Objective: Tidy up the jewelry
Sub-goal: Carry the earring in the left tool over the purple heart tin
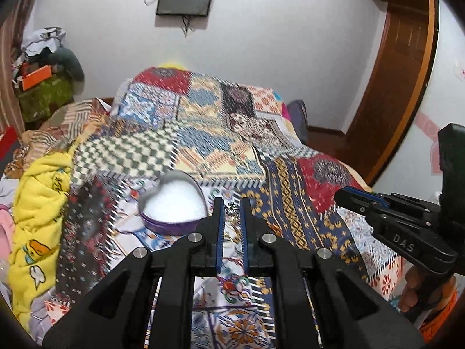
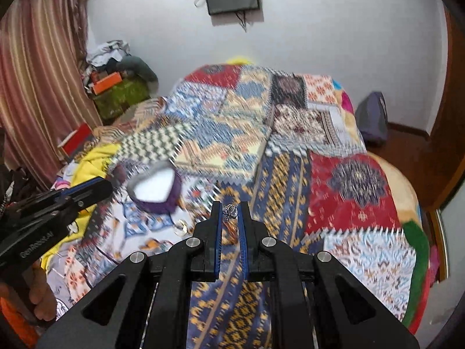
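your left gripper [image 1: 232, 203] hangs over the patchwork bedspread [image 1: 203, 133] with its fingers close together, pinching a small silver jewelry piece [image 1: 232, 209] at the tips. the purple heart-shaped box [image 1: 171, 203], open with a white lining, sits on the bedspread just left of those fingers. your right gripper [image 2: 229, 208] also grips a small silver ornament [image 2: 230, 210] between nearly closed fingers, with the box further off to its left. both views are motion-blurred
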`<state>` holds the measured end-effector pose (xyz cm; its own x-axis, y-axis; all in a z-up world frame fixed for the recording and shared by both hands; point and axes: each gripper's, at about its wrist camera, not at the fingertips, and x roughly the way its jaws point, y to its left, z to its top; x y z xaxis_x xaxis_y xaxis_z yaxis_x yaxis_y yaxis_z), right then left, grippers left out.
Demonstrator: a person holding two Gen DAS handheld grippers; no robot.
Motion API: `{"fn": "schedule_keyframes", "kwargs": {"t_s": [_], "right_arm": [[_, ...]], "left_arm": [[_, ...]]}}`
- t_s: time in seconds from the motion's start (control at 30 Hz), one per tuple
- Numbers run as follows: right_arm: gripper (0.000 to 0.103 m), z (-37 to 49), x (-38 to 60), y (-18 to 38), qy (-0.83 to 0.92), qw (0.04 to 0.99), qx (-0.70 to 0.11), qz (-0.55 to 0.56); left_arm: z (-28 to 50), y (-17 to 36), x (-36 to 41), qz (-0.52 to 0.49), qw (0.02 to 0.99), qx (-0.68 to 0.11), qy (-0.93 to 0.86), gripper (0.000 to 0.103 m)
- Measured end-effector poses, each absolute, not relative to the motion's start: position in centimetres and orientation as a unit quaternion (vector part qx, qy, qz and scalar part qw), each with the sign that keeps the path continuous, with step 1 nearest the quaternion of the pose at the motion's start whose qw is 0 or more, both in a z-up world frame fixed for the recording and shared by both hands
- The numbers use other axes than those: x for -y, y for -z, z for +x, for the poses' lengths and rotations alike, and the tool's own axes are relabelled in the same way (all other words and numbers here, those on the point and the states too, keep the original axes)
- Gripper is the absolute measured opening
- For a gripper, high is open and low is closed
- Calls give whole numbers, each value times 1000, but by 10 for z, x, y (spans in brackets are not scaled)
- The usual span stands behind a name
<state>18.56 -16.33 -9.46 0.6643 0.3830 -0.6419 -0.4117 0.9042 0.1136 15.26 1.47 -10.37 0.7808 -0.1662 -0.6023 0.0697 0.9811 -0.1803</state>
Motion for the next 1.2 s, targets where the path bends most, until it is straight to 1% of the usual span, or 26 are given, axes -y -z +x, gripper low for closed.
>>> {"fn": "schedule_keyframes", "kwargs": {"t_s": [0.17, 0.43, 0.8, 1.0, 1.2], "right_arm": [[9, 188, 140, 81, -239, 915, -325, -31], [9, 208, 101, 81, -276, 908, -314, -43], [9, 242, 68, 95, -312, 889, -330, -50], [9, 256, 53, 114, -326, 875, -351, -65], [9, 271, 43, 137, -341, 855, -384, -76]], "left_arm": [[154, 95, -31, -73, 947, -307, 50, 9], [170, 95, -57, -67, 951, -299, 31, 9], [216, 141, -77, -62, 932, -355, 39, 9], [235, 169, -80, -58, 918, -389, 45, 9], [245, 187, -79, -51, 911, -407, 46, 9]]}}
